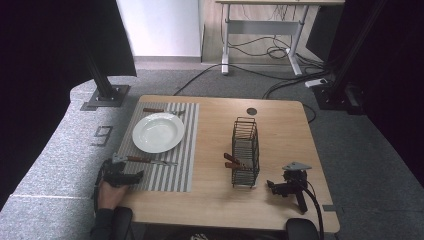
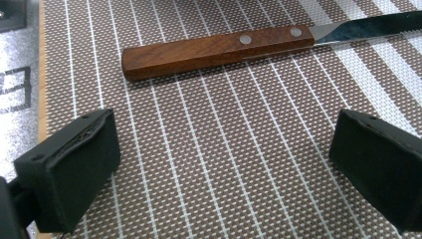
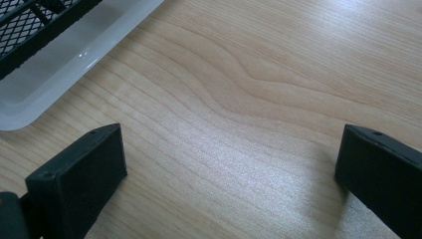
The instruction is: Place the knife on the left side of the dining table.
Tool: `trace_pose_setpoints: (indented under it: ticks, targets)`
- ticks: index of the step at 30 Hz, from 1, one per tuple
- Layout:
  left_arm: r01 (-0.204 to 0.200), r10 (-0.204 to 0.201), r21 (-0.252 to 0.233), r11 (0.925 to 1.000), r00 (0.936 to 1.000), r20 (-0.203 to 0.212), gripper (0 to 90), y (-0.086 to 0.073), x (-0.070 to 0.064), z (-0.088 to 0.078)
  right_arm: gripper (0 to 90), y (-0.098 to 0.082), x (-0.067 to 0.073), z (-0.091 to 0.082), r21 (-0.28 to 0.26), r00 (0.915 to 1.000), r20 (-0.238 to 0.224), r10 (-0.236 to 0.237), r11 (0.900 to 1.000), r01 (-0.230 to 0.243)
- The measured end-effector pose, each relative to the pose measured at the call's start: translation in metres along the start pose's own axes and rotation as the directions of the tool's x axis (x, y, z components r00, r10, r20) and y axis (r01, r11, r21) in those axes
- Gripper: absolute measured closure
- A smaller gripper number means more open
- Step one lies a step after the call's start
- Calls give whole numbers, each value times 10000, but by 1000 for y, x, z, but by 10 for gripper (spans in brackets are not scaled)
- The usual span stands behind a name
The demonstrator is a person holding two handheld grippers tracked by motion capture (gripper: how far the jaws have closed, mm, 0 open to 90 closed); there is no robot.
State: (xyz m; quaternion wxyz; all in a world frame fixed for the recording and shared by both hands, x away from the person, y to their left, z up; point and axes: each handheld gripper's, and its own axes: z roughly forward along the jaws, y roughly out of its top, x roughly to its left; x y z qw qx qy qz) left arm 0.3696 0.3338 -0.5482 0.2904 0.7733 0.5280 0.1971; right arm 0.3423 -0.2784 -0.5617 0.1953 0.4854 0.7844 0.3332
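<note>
- A knife (image 2: 219,47) with a brown wooden handle and two rivets lies flat on the striped placemat (image 1: 172,150), at the mat's near part, just in front of the white plate (image 1: 158,132).
- In the high view the knife (image 1: 150,160) runs its long axis left to right across the counter (image 1: 280,130): the handle end points toward the person's left edge, the blade toward the middle of the counter.
- In the left gripper view the handle sits at left and the steel blade runs off toward the upper right corner, tilted slightly upward.
- The left tool (image 2: 224,164) hangs low over the mat just short of the knife, its two black jaws spread wide with bare mat between them; nothing is gripped, and the handle lies just beyond the jaw tips.
- In the high view the left tool (image 1: 119,170) is held by a hand (image 1: 107,192) at the mat's near left corner.
- A second piece of wooden-handled cutlery (image 1: 162,110) lies along the mat's far edge, behind the plate; its kind is too small to tell.
- A black wire basket (image 1: 245,150) stands upright mid-counter on a pale tray (image 3: 59,74), with brown handles poking out of its left side.
- The right tool (image 1: 280,186) rests on the counter just right of the basket.
- In the right gripper view the right tool (image 3: 231,164) has its jaws wide apart over bare wood, holding nothing.
</note>
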Motion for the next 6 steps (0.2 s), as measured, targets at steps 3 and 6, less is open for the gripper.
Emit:
trace_pose_setpoints:
  ticks: [3, 6]
  targets:
    - [11, -11, -2, 10000, 10000, -11, 0, 0, 0, 0, 0, 0, 0, 0, 1, 10000, -1, 3, 10000, -3]
    - [30, -30, -11, 10000, 10000, -8, 0, 0, 0, 0, 0, 0, 0, 0, -1, 10000, -1, 1, 10000, -1]
